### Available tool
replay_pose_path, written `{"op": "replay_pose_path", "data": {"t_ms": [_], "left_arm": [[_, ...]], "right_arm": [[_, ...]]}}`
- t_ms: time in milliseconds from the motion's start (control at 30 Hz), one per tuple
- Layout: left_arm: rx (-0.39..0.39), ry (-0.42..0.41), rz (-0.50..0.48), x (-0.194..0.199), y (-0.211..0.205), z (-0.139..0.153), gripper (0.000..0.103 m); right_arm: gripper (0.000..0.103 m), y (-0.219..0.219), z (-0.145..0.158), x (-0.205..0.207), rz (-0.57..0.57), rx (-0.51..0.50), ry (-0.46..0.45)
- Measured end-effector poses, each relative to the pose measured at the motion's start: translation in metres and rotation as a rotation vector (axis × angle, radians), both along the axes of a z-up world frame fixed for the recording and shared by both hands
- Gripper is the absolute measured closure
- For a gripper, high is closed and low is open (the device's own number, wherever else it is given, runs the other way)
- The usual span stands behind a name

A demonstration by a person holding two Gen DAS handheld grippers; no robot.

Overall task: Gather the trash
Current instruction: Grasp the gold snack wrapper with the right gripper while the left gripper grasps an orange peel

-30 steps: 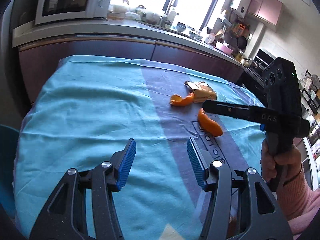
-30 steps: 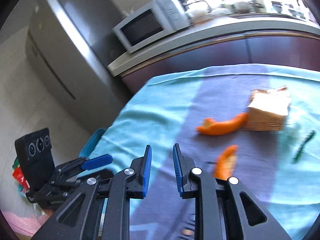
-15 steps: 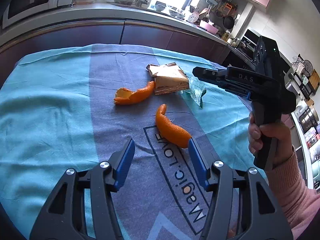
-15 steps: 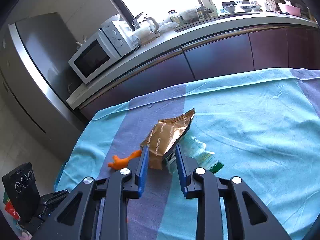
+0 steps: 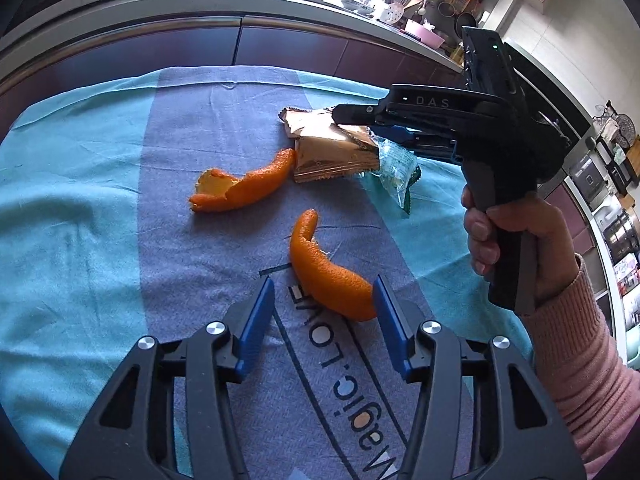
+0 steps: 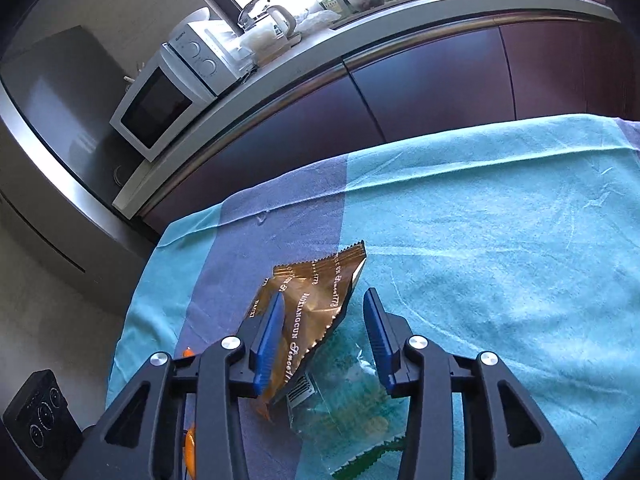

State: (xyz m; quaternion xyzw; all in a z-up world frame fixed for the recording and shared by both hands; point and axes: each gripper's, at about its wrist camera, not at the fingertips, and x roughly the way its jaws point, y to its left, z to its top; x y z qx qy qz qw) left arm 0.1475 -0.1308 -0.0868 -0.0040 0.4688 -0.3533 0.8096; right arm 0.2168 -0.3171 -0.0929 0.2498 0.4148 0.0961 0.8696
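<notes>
All trash lies on the worktop's blue-and-teal cloth; nothing appears collected. The curved orange peel strip sits low centre in the left view, between the closing, non-contacting jaws of the left tool. The larger orange peel piece lies above. The right tool, jaws opening, straddles the gold foil wrapper beside the clear green-printed wrapper, gripping neither.

The right gripper carries the letters "DAS" on its body, upper right of the left wrist view. The cloth shows "Magic.LOVE" at bottom centre. The gold wrapper reads "DAOXIANGCUN Since1773", centre of the right wrist view. The microwave brand, upper left, is too small to read.
</notes>
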Motion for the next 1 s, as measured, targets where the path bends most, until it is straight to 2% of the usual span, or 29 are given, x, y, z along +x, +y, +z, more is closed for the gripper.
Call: {"op": "replay_pose_path", "data": {"t_ms": [100,267,433,1000], "left_arm": [[-0.005,0.009,-0.013,0.0,-0.002,0.0,0.069],[0.0,-0.004,-0.009,-0.001,-0.003,0.001,0.071],[-0.003,-0.01,0.0,-0.006,0.003,0.004,0.072],[-0.058,-0.057,0.057,-0.025,0.054,0.022,0.074]], "right_arm": [[0.077,0.005,0.001,-0.001,0.019,-0.006,-0.004],[0.091,0.008,0.007,-0.011,0.02,-0.029,-0.032],[0.101,0.009,0.016,-0.024,0.021,-0.017,-0.076],[0.101,0.039,0.057,-0.083,0.077,0.071,-0.238]]}}
